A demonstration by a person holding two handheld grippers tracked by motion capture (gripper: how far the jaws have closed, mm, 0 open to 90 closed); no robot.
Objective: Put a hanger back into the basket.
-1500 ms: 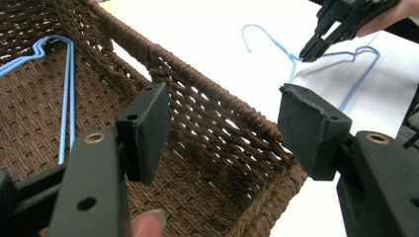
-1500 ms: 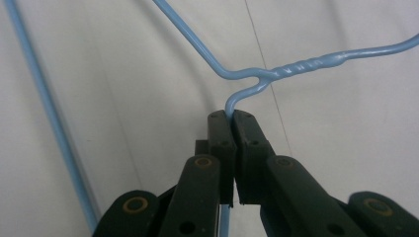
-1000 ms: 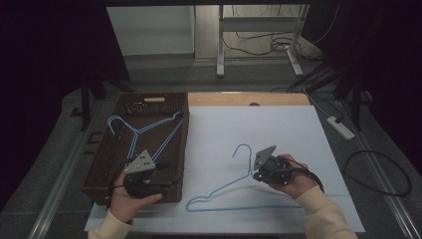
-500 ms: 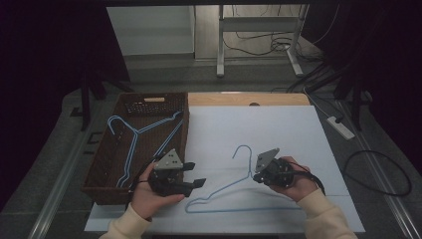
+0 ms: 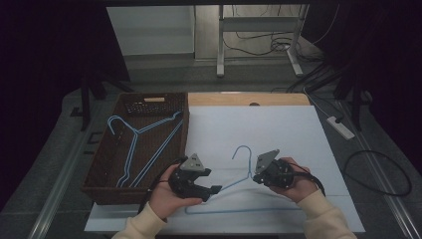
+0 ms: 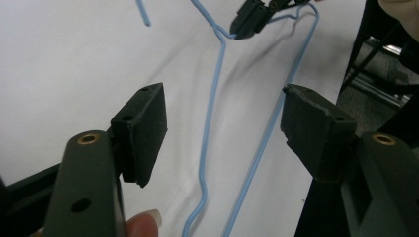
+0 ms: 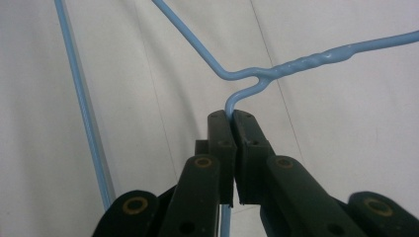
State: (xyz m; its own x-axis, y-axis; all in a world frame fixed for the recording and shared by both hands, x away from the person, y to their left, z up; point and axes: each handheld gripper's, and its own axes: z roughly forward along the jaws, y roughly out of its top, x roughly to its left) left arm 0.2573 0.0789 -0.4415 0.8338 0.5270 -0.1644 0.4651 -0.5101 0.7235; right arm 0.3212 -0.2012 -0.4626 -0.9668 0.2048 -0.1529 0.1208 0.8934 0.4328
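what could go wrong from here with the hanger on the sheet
1. The right gripper pinches the blue hanger only by thin wire just below the twisted neck, so lifting may let it swing or slip.
2. The left gripper is open with two hanger wires between its jaws; closing might catch both or miss, bending the wire.
3. The basket with another hanger sits close by the left hand; a swinging hanger might snag its rim.

I take the hanger (image 5: 244, 186) on the tabletop (image 5: 278, 129) as reference. It lies flat near the front edge, hook pointing away from me. The basket (image 5: 107, 185) sits to its left, with two more hangers (image 5: 137, 144) inside it. My left gripper (image 5: 211, 189) is at the reference hanger's left shoulder; my right gripper (image 5: 258, 172) is at its neck, right of the hook.
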